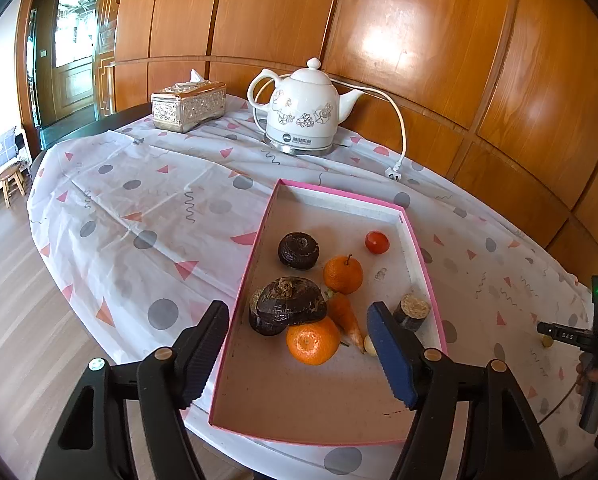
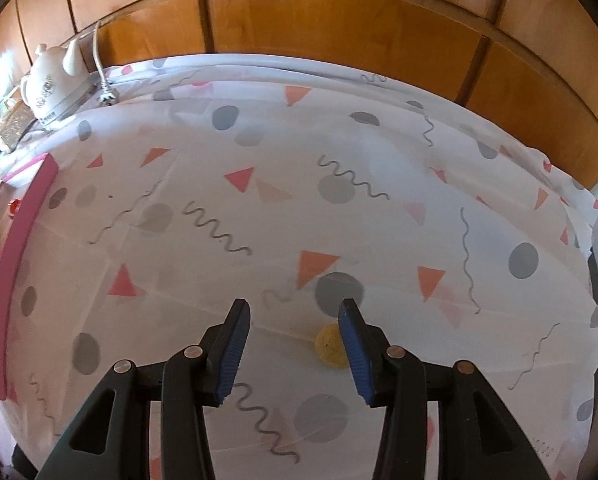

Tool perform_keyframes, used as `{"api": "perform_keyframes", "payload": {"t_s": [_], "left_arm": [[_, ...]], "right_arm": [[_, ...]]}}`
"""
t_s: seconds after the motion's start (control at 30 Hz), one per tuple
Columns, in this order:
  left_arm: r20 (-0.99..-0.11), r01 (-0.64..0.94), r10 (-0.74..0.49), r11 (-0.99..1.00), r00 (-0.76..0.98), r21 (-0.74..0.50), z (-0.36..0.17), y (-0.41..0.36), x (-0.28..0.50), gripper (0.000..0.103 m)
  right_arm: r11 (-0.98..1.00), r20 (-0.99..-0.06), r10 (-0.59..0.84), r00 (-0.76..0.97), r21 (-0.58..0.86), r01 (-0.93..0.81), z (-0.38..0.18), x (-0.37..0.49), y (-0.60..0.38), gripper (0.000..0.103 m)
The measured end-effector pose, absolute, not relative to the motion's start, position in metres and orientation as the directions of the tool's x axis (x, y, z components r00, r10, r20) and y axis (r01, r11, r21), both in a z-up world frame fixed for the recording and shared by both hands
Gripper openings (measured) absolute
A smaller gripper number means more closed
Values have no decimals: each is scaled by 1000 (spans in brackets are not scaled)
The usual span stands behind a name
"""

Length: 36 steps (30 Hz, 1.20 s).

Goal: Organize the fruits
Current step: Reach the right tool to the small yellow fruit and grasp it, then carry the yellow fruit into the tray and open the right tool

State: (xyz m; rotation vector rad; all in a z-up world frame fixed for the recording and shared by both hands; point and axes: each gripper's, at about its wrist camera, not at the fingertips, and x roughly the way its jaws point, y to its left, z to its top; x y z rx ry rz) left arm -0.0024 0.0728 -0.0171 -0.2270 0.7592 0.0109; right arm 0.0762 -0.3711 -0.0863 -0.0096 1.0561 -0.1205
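Note:
A pink-rimmed box (image 1: 255,248) lies on the patterned tablecloth and holds two oranges (image 1: 312,340), a carrot (image 1: 345,314), a small tomato (image 1: 377,242), dark round roots (image 1: 291,300) and a small brown-topped piece (image 1: 411,312). My left gripper (image 1: 299,344) is open and empty, hovering over the box's near end. My right gripper (image 2: 295,344) is open and empty above the cloth. A small yellow fruit (image 2: 329,346) lies on the cloth beside its right finger, partly hidden by it. The right gripper also shows in the left wrist view (image 1: 555,336).
A white electric kettle (image 1: 299,112) with cord and plug (image 1: 393,172) stands at the back by the wood-panel wall. A silver tissue box (image 1: 189,106) sits left of it. The box's pink edge (image 2: 15,264) shows at the right wrist view's left. A stool (image 1: 13,182) stands on the floor.

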Motion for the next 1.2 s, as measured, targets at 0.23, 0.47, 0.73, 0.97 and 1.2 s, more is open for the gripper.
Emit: {"api": "perform_keyframes", "payload": {"t_s": [0.23, 0.47, 0.73, 0.97, 1.2], "left_arm": [[-690, -92, -75, 975, 720, -202, -20, 74, -1, 72], [-695, -100, -73, 974, 715, -206, -22, 76, 0, 72], [-697, -105, -72, 972, 713, -208, -23, 77, 0, 73], [-697, -161, -35, 964, 717, -214, -21, 94, -1, 78], [-690, -210, 8, 955, 724, -210, -15, 111, -3, 87]], "right_arm": [[987, -886, -96, 454, -26, 158, -105, 75, -394, 34], [988, -884, -113, 453, -53, 144, -104, 74, -389, 29], [999, -880, -20, 474, 1, 44, -94, 68, -348, 29], [969, -839, 205, 504, 101, -227, -68, 61, -244, 29], [889, -798, 367, 478, 150, -433, -49, 59, -131, 29]]}}
